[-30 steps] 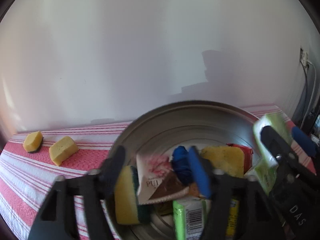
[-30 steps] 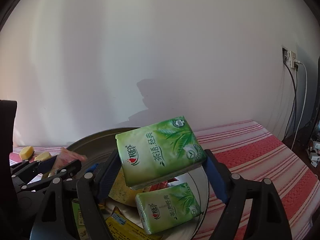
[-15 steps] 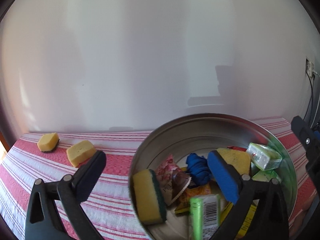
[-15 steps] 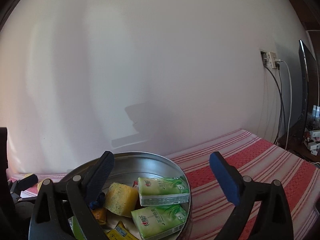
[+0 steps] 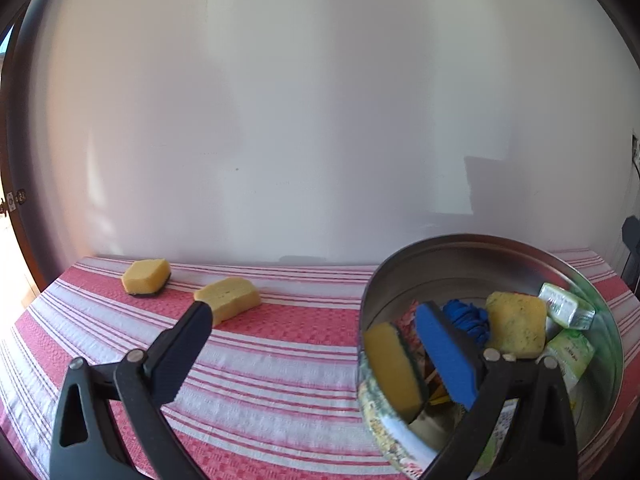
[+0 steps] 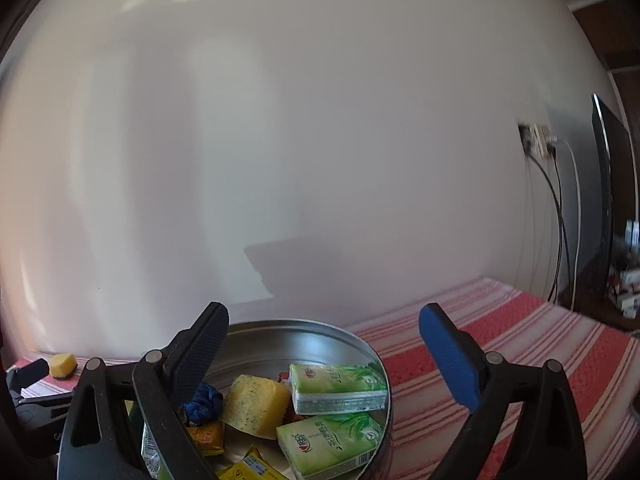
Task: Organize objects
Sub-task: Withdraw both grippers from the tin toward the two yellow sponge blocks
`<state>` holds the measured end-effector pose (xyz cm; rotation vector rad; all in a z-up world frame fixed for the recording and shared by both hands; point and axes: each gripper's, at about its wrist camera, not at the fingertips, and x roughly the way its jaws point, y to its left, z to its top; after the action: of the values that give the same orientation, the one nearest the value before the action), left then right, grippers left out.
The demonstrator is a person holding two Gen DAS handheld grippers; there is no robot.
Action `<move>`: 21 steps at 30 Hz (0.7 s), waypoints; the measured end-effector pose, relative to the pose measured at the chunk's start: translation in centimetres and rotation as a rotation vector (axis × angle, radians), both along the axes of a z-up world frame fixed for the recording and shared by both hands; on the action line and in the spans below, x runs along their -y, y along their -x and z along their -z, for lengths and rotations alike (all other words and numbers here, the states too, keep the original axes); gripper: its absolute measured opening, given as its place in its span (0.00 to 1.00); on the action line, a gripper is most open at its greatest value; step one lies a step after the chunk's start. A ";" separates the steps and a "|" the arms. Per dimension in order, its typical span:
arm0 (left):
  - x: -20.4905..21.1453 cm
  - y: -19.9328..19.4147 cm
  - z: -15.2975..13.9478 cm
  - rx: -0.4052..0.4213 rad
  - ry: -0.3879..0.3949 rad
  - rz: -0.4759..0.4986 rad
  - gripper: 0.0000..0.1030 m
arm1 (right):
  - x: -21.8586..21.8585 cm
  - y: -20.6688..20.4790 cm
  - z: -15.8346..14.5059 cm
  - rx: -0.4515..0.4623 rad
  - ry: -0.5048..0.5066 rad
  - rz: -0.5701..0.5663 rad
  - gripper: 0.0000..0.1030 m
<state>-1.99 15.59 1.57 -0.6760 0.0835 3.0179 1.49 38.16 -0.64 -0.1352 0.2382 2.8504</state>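
Right wrist: half-full round metal tin

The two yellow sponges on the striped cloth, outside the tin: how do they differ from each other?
The farther yellow sponge with the dark underside has a dark scouring layer beneath; the nearer plain yellow sponge shows none. The first looks shorter and blockier, the second longer. The second lies closer to the round metal tin. Both rest flat on the red and white striped cloth, apart from each other.
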 end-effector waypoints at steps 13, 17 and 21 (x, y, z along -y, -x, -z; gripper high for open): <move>3.3 -2.1 0.1 -0.037 0.009 -0.010 0.99 | 1.2 -0.7 0.3 -0.017 0.001 0.052 0.95; 4.0 -2.9 -0.1 -0.036 0.010 -0.001 0.99 | 1.8 -1.4 0.2 -0.030 -0.005 0.117 0.95; 4.9 -3.2 0.1 -0.039 0.005 0.004 0.99 | 3.0 -2.0 0.2 -0.037 -0.002 0.129 0.95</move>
<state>1.17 10.72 1.49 -0.6167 0.0936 3.0284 3.45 35.12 -0.86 -0.0637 0.2424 2.7264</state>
